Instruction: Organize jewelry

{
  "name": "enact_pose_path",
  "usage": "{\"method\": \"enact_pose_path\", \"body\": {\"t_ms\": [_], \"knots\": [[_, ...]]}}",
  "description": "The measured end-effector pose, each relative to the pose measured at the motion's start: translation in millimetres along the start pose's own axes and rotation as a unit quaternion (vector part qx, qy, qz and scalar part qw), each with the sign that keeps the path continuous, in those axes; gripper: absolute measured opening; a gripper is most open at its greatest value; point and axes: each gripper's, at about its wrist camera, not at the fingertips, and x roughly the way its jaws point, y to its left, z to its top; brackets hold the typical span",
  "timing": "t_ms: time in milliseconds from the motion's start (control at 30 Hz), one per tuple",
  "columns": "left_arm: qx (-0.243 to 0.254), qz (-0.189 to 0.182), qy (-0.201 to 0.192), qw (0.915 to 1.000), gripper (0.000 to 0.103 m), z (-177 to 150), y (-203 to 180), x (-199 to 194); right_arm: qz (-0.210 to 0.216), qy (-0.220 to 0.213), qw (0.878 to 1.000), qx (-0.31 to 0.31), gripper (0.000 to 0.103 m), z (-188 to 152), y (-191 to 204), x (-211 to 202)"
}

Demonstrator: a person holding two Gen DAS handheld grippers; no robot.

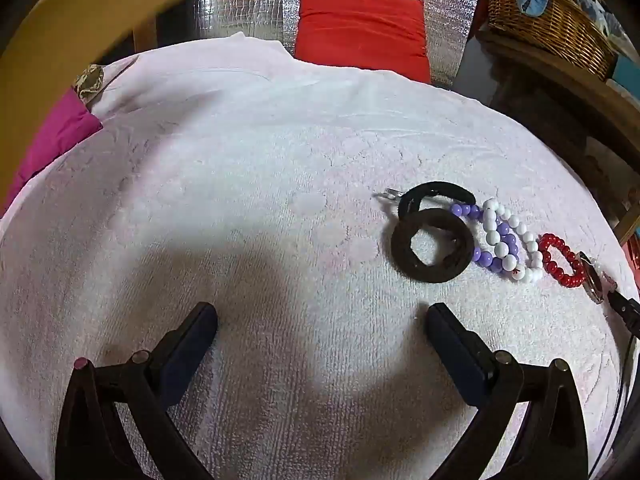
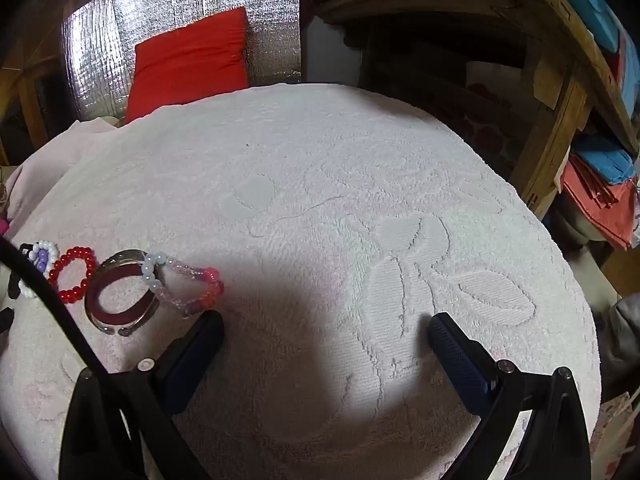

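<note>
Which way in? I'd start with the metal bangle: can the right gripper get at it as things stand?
Probably yes. The right gripper is open and empty above the towel; the metal bangle lies just left, though a pink bead bracelet rests against it.

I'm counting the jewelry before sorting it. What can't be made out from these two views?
- Left wrist view: the metal bangle sits edge-on at the fisheye rim, its shape unreadable.
- Left wrist view: the small clip is partly hidden by the black hair tie.
- Right wrist view: the white and purple beads are crossed by a black cable.
</note>
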Motion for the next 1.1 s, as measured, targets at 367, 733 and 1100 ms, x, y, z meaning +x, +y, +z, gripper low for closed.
{"method": "enact_pose_path", "body": {"t_ms": [367, 733, 1100], "knots": [[-0.004, 0.001, 0.003, 1.0000, 0.103, 1.0, -9.6, 4.6, 0.001, 0.000, 1.000, 0.001, 0.103, 0.0, 0.1, 0.4], [-0.007, 0.000, 0.000, 1.0000, 0.103, 1.1, -6.4, 3.1, 0.025, 0.008, 1.000, 0.017, 0.103, -19.9, -5.0, -21.3], [0.004, 0.064, -0.025, 0.9976, 0.103, -2.6, -27.5, -75.8, 0.066, -0.051, 0.996, -0.023, 0.103, -11.3, 33.0, -119.0]]}}
